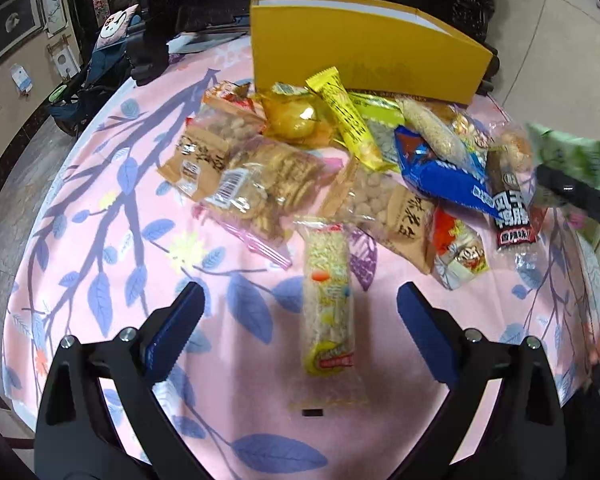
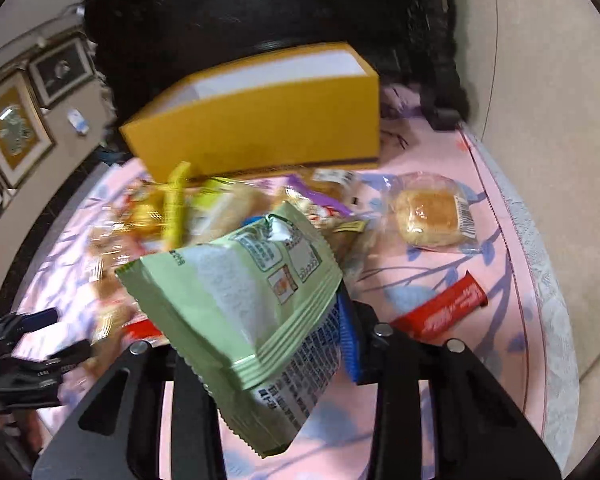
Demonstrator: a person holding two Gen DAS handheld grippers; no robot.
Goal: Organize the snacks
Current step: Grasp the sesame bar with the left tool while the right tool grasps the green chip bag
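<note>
A pile of wrapped snacks (image 1: 340, 160) lies on a pink leaf-print tablecloth (image 1: 120, 240) in front of an open yellow box (image 1: 364, 52). My left gripper (image 1: 300, 312) is open, low over the cloth, its fingers on either side of a long rice-cracker bar (image 1: 329, 300). My right gripper (image 2: 276, 344) is shut on a pale green snack packet (image 2: 240, 296), held above the cloth. That packet (image 1: 572, 156) and the right gripper (image 1: 572, 194) also show blurred at the left wrist view's right edge. The yellow box (image 2: 260, 128) stands beyond the packet.
A wrapped bun (image 2: 428, 216) and a red bar (image 2: 444, 312) lie to the right of the pile. The table edge (image 2: 540, 280) curves close on the right. Dark carved furniture (image 2: 300, 8) stands behind the box. Framed pictures (image 1: 12, 28) hang on the left wall.
</note>
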